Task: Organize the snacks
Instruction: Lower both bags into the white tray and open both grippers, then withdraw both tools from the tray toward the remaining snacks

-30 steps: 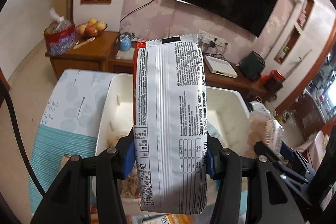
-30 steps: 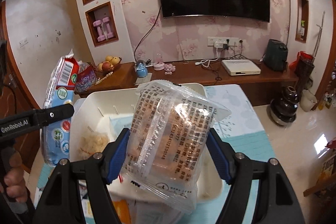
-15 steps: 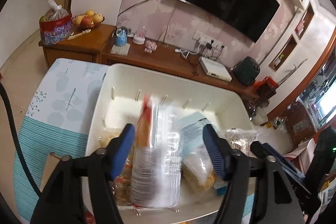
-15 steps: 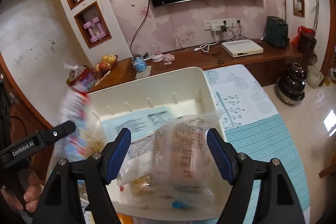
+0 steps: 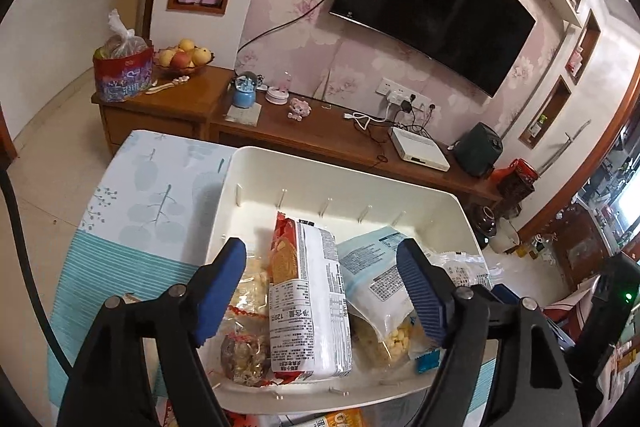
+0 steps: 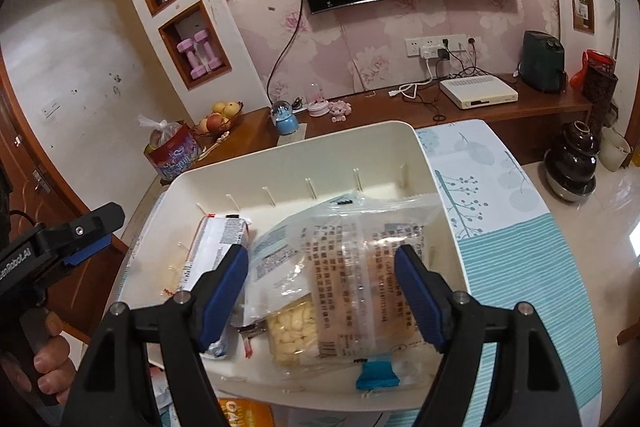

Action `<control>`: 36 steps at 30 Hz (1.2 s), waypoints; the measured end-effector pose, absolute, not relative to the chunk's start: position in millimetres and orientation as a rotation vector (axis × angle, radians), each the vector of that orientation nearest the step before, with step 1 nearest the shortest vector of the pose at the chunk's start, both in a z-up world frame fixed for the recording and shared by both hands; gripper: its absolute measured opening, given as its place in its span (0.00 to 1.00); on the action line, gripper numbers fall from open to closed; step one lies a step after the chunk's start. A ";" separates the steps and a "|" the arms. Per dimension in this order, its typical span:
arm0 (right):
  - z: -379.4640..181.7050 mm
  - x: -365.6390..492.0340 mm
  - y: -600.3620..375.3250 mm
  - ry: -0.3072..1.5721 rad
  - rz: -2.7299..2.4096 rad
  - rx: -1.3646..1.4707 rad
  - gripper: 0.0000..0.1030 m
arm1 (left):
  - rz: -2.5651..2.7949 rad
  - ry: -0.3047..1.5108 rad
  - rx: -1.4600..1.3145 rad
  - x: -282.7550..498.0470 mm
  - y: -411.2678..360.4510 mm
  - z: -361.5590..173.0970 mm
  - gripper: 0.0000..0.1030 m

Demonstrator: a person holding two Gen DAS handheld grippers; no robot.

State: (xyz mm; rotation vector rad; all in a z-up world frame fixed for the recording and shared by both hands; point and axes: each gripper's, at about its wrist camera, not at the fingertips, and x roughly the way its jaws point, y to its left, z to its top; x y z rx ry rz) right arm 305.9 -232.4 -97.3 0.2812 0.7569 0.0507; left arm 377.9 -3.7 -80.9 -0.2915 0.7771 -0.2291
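Note:
A cream plastic bin [image 5: 344, 183] [image 6: 296, 151] stands on the table and holds several snack packs. In the left wrist view a white and red biscuit pack [image 5: 306, 299] lies in it, beside a blue-white bag of pale sweets [image 5: 380, 291] and a clear pack of mixed snacks [image 5: 244, 351]. My left gripper [image 5: 322, 291] hangs open and empty above them. In the right wrist view a clear cracker pack [image 6: 372, 275] lies on the bin's right side over the sweets bag [image 6: 292, 327]. My right gripper [image 6: 322, 291] is open and empty above it.
The table has a teal and white cloth [image 5: 120, 239] [image 6: 520, 247]. An orange packet [image 6: 244, 413] lies at the bin's near edge. A wooden TV bench [image 5: 320, 131] with a fruit bowl [image 5: 182, 59] stands behind. The left gripper's body [image 6: 60, 239] shows at left.
Both grippers opened and let go of their packs. The biscuit pack and the clear cracker pack dropped into the bin. Both grippers now sit above the bin, tilted down.

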 end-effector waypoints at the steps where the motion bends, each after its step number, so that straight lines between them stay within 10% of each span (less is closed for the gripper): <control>1: -94.6 303.5 -230.4 0.751 0.055 0.276 0.74 | -0.224 0.773 -0.287 375.6 -2.9 -78.2 0.75; 36: -68.3 154.2 -179.0 0.767 0.113 0.151 0.74 | 0.016 0.950 -0.604 242.4 67.7 -88.3 0.79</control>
